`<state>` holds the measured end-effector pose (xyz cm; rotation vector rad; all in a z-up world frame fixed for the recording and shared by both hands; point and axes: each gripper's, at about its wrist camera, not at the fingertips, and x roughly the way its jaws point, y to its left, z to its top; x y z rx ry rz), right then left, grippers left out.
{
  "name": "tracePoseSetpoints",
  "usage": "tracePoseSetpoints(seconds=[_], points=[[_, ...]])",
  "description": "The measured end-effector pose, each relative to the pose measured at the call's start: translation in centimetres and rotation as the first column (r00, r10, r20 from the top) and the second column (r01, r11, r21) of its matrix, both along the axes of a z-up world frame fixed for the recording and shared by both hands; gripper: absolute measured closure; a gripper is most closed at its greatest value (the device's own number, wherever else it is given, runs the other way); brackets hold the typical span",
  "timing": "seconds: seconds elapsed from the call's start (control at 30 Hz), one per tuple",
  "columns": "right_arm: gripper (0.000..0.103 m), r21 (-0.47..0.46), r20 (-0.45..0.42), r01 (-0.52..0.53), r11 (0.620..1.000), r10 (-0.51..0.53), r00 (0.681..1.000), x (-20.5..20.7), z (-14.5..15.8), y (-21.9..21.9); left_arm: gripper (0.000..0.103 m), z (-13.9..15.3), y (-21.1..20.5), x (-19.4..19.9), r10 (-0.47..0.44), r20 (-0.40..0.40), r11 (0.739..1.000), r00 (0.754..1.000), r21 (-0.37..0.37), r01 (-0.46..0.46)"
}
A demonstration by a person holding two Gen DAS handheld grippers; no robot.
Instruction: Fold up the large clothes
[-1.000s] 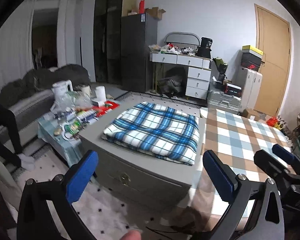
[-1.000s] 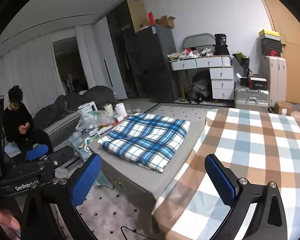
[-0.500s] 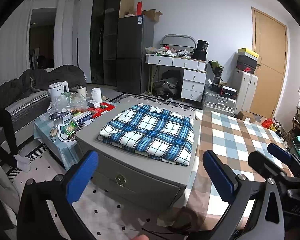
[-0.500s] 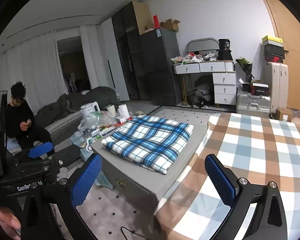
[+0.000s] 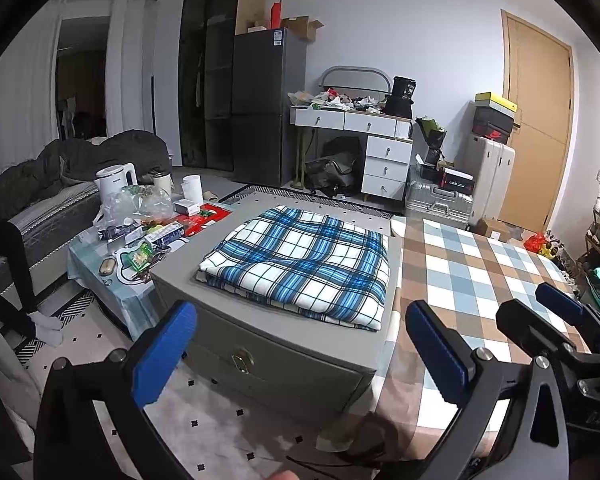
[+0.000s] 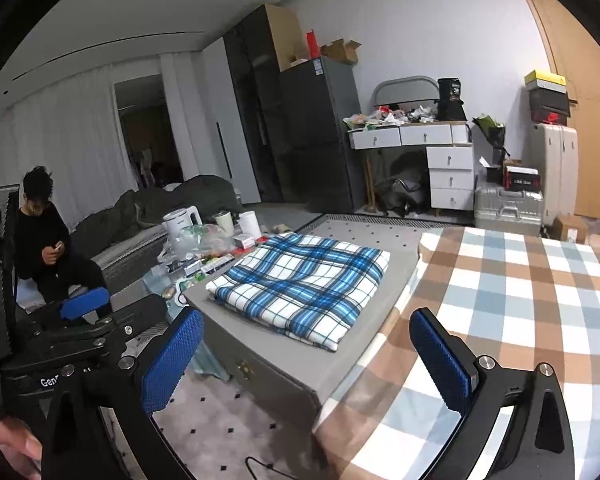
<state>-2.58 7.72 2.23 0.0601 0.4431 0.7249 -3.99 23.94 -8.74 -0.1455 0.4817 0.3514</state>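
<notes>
Left tool (image 5: 300,354): blue-padded fingers spread wide, nothing between them, held in the air short of the near edge of the grey box-like desk with a brass front latch (image 5: 260,344).

Right tool (image 6: 306,356): same wide spread, nothing held, hovering over the near corner where the grey desk meets the brown, blue and white checked cloth (image 6: 512,312). It also shows at the right edge of the left wrist view, just beside the left tool.

Blue and white plaid garment (image 5: 304,264): folded into a flat rectangle, several layers thick, lying on top of the grey desk, centred, clear of both tools. Its right edge runs close to the checked cloth; touching or not, cannot tell.

To the left of the grey desk: low side table with a pale blue cover (image 5: 100,268), crowded with packets, a white electric kettle (image 5: 114,182) and cups.

A person in black clothes (image 6: 48,248) sits on the dark sofa (image 6: 148,216) at far left, hands held together at chest height.
</notes>
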Motion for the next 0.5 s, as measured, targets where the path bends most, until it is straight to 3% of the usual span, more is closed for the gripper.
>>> tracePoseSetpoints(seconds=[0.5], points=[[0.000, -0.019, -0.007, 0.002, 1.000, -0.002, 1.000, 0.24, -0.52, 0.01, 0.001, -0.46, 0.96, 0.79, 0.005, -0.025, 1.000, 1.000, 0.004, -0.005]])
